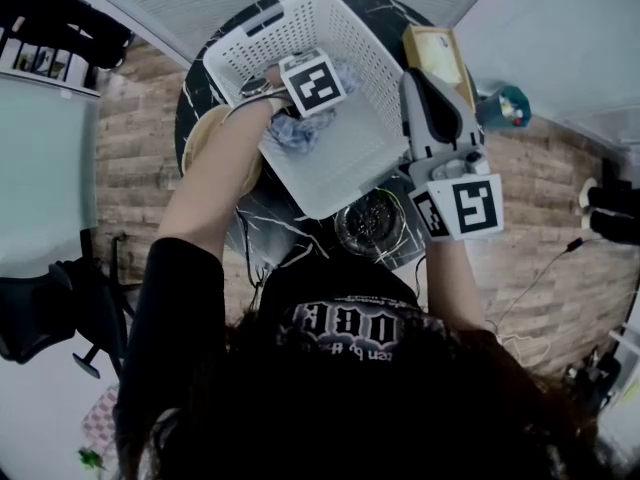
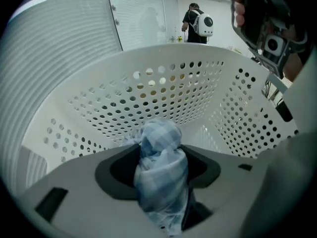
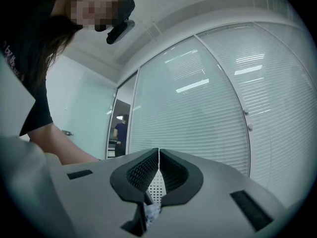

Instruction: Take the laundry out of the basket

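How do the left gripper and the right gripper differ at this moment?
The left gripper is shut on the blue checked cloth; the right gripper is shut on the wall of the white basket. The left gripper points steeply down into the basket; the right gripper points roughly level at its side. Both have their fingers closed on something.

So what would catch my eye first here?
A white holed basket on a dark table fills the middle of the head view. Inside it, the left tool pinches a bunched blue checked cloth. The right tool is clamped on the basket's wall at its right side.
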Demonstrator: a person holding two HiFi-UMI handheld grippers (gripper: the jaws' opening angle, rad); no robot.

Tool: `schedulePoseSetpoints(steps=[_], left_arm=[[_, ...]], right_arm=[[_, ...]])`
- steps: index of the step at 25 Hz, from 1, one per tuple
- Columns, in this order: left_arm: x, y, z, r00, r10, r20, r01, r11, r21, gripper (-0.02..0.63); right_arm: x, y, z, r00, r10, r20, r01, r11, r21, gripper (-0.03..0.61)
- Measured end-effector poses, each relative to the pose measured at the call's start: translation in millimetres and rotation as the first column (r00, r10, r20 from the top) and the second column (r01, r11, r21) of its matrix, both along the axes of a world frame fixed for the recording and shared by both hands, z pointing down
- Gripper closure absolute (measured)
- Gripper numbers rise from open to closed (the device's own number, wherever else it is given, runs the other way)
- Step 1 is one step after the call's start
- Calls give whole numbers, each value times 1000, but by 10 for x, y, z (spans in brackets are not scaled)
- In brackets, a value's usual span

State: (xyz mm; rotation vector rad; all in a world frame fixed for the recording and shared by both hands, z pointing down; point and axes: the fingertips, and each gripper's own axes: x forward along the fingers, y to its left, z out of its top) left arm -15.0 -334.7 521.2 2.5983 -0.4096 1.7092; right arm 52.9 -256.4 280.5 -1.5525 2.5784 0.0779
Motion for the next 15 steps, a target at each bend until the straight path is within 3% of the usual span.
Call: schedulePoseSetpoints(steps=[7, 15], left_arm=[[8, -65, -337, 994, -66, -90, 71, 996, 52, 377], [-35, -59, -685, 983, -120, -136, 133, 987, 91, 380]], right_arm=[[28, 20, -41, 1000, 2, 1, -2, 1000, 9, 551], [4, 71, -108, 1000, -12, -3, 12, 1000, 24, 551]])
